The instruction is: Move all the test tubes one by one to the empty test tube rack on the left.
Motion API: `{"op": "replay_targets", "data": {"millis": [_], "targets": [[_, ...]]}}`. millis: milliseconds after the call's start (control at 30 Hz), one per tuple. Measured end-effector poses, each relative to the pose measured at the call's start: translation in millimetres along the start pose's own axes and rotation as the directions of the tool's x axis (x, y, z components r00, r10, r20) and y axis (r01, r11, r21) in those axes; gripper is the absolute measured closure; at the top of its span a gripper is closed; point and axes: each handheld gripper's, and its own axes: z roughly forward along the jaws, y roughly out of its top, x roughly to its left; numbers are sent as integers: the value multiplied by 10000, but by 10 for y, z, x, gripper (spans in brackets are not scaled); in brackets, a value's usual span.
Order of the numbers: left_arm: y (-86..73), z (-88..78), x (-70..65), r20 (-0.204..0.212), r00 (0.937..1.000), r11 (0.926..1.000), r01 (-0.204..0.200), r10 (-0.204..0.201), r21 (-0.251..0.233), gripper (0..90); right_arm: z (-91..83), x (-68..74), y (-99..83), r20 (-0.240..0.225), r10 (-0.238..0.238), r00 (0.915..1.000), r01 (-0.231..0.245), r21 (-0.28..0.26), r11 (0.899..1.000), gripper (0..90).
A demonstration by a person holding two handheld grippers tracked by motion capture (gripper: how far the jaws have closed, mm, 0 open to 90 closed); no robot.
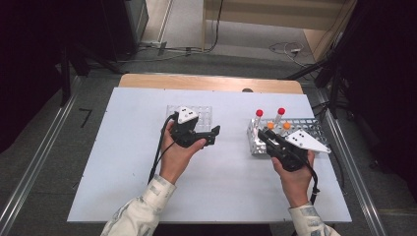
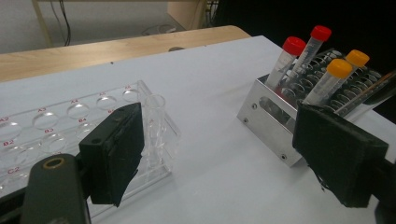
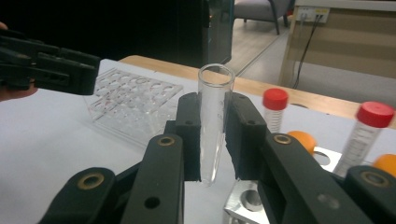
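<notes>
My right gripper (image 3: 213,140) clamps a clear, uncapped plastic tube (image 3: 214,121), long axis upright between the pads, just above the perforated metal rack (image 1: 307,129) of capped tubes. The clear acrylic well rack (image 3: 130,100) lies farther off to its left, beside my left gripper (image 2: 219,149), whose jaws stand wide and empty, so that hand is nearer.

Two forearms in pale patterned sleeves enter from the bottom edge of the high view, each hand w/ a black two-jaw gripper. Left gripper (image 1: 214,133) sits centre-left, pointing toward the person's right, jaws spread wide w/ nothing between the pads (image 2: 114,154). Right gripper (image 1: 260,137) is on the right side, angled forward-left, jaws closed tight on an uncapped clear tube (image 3: 214,122), held upright.
</notes>
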Motion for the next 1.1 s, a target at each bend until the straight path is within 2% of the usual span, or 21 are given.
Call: {"op": "replay_targets", "data": {"millis": [367,500,700,867,1100], "targets": [[25,-45,-73,214,9997,9999,-84,87,-136,174,198,225,-60,-632,-352,9974,380,439,9983,733],[33,-58,-116,553,9985,9999,-16,22,-115,194,285,282,-94,-752,-415,9963,465,652,9968,733],[37,-32,-229,972,9951,9998,-185,194,-96,215,460,352,-167,-853,-581,9947,668,1030,9924,733],[27,13,-342,1489,9879,9988,-463,433,164,284,535,412,-184,-950,-657,9933,763,1118,9908,733],[20,108,-407,1751,9826,9970,-692,620,351,430,545,486,-184,-1040,-870,9908,989,1150,9884,733]]}}
